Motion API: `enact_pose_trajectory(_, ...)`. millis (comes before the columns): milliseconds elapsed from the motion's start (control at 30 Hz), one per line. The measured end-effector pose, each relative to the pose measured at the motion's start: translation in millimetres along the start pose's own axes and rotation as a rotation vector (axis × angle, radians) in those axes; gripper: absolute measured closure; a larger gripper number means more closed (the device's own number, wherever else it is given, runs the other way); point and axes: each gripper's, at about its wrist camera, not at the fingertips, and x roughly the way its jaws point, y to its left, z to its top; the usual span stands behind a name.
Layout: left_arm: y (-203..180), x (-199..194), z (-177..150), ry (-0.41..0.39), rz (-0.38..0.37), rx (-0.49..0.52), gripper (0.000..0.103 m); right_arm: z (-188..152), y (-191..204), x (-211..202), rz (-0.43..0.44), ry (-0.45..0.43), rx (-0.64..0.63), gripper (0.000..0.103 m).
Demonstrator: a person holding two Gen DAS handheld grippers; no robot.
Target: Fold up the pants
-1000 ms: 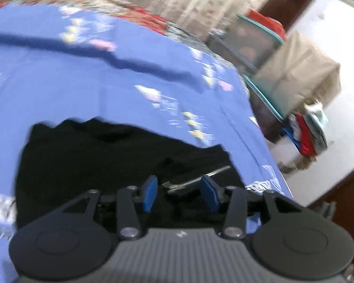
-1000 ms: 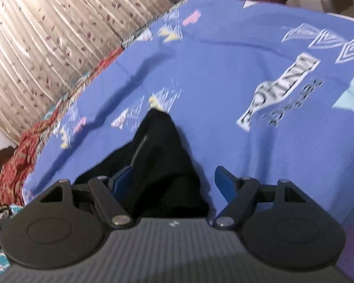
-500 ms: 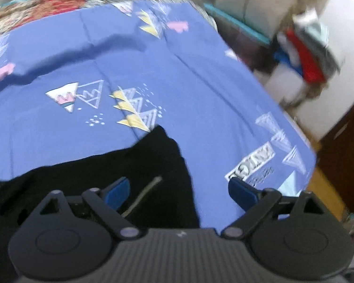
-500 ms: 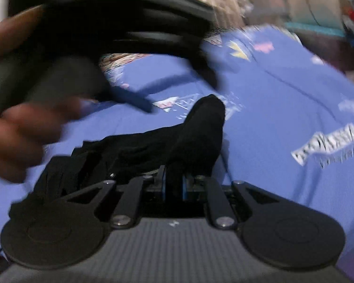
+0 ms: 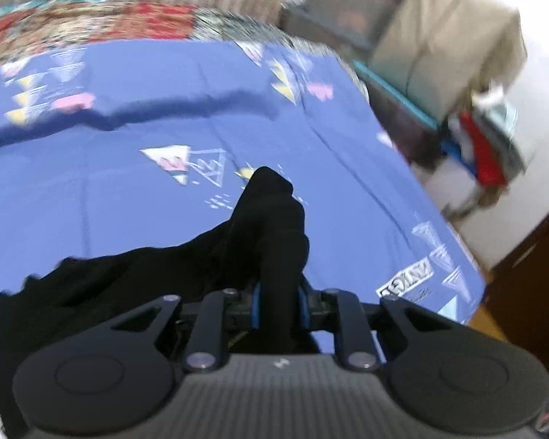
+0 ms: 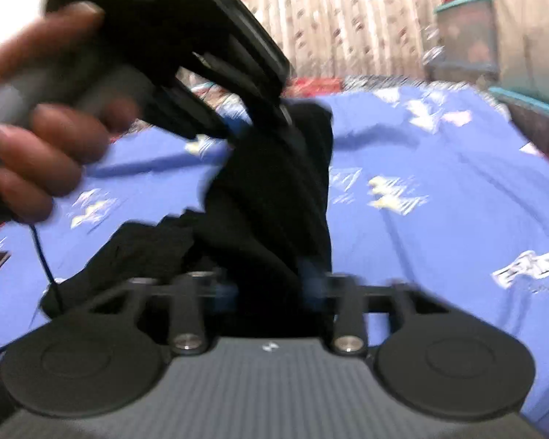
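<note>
The black pants (image 5: 267,226) lie bunched on a blue printed bedsheet (image 5: 128,183). My left gripper (image 5: 277,301) is shut on a fold of the pants, which rises between its blue pads. In the right wrist view the pants (image 6: 274,197) hang lifted off the bed. My right gripper (image 6: 269,289) holds their lower part between its blurred blue pads. The left gripper (image 6: 238,128), held by a hand, grips the upper end of the same fabric.
Patterned pillows or a blanket (image 5: 109,25) lie along the bed's far edge before a curtain (image 6: 347,18). Storage boxes (image 5: 421,47) and a clothes pile (image 5: 486,146) stand right of the bed. A dark wooden piece (image 5: 530,274) is at the right edge.
My left gripper closed on the pants after being open half a second ago. Both grippers have lifted the fabric off the bed, and the left gripper moved up over the right one.
</note>
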Motion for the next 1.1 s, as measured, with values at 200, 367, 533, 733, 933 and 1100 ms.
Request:
enact_pose_trajectory(200,84.5,-71.2,-19.4,-0.11,-0.007,-0.169,0.085,17.9,56.0,-6.5,0.148,-0.028,-0.074,0.092)
enact_pose_trajectory(367,155.7,-89.4,-50.0,-0.098,0.113,-0.279,0.085,18.3,111.3,16.2,0.249,0.046,-0.188,0.089)
enact_pose_trajectory(533,196.1,-50.0,-84.9,0.039,0.266,-0.368,0.068,-7.0,141.4,54.1,0.298,0.228,-0.335,0.056)
enact_pose_trajectory(733,200.9,-99.2,-97.1,-0.192,0.135,-0.49,0.068,16.4,91.1,-2.1,0.353,0.107,-0.089,0.059)
enact_pose_trajectory(933,155.2,-103.2,-91.5,-0.198,0.0,-0.311,0.068,24.2,41.0,17.2,0.22,0.146,0.108,0.069)
enact_pose_trajectory(1100,148.8,-38.0,-109.8,0.025,0.098,-0.2,0.076,-6.3,47.6,64.9,0.2,0.382,0.196,0.069)
